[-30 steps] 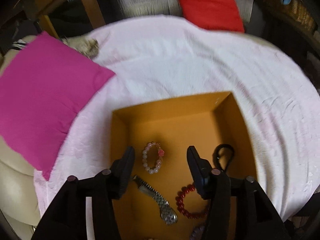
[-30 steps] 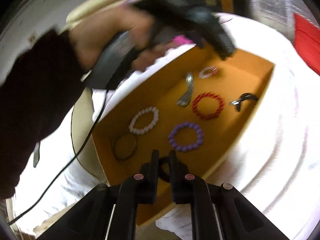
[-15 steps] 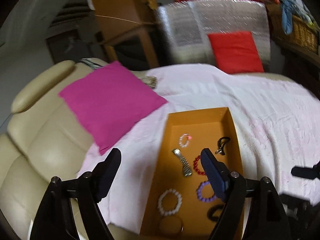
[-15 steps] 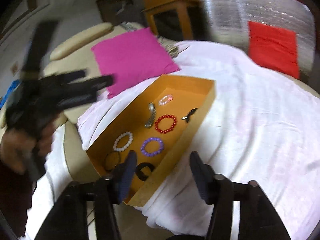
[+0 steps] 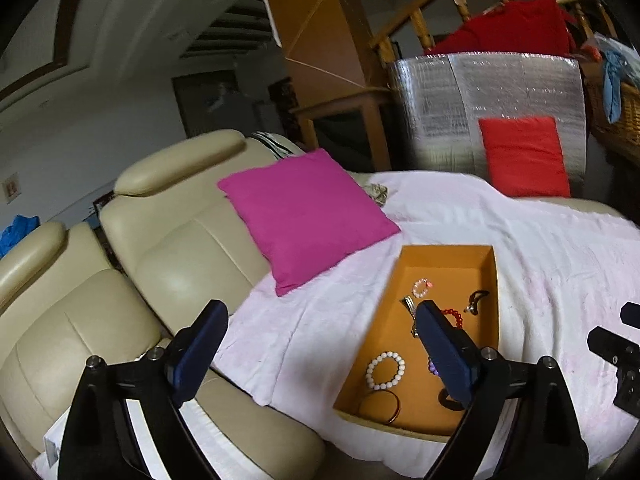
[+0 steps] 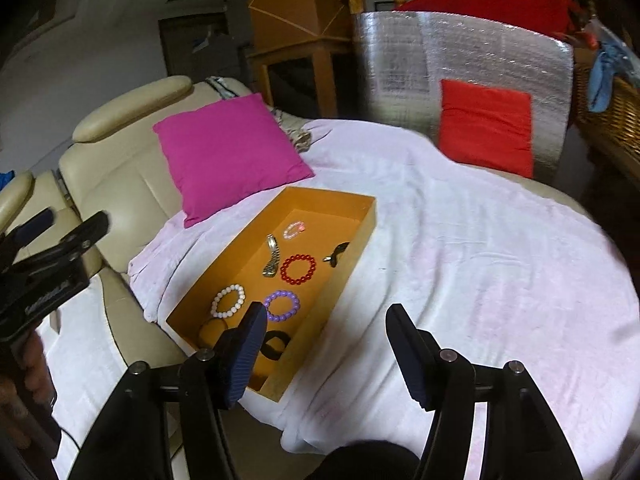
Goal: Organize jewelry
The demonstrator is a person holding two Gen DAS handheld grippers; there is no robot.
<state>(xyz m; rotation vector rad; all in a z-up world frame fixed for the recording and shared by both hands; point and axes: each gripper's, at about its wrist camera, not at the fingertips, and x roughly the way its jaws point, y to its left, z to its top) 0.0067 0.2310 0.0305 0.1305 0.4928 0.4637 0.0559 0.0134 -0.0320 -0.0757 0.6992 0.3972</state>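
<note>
White blanket point(image 6: 460, 240) holds the box point(image 6: 362, 236); both tongs, left gripper point(image 5: 320, 344) and right gripper point(image 6: 326, 340), pulled back toward six o'clock, wide open, empty; jewelry looks sorted.

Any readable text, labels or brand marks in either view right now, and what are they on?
Nothing can be read with confidence.
Left tongs body, right wrist view: a white printed line, too blurred to read.
Small framed picture on the wall, left wrist view: too small to tell.
Orange box, bracelets and pillows: no visible text.
</note>
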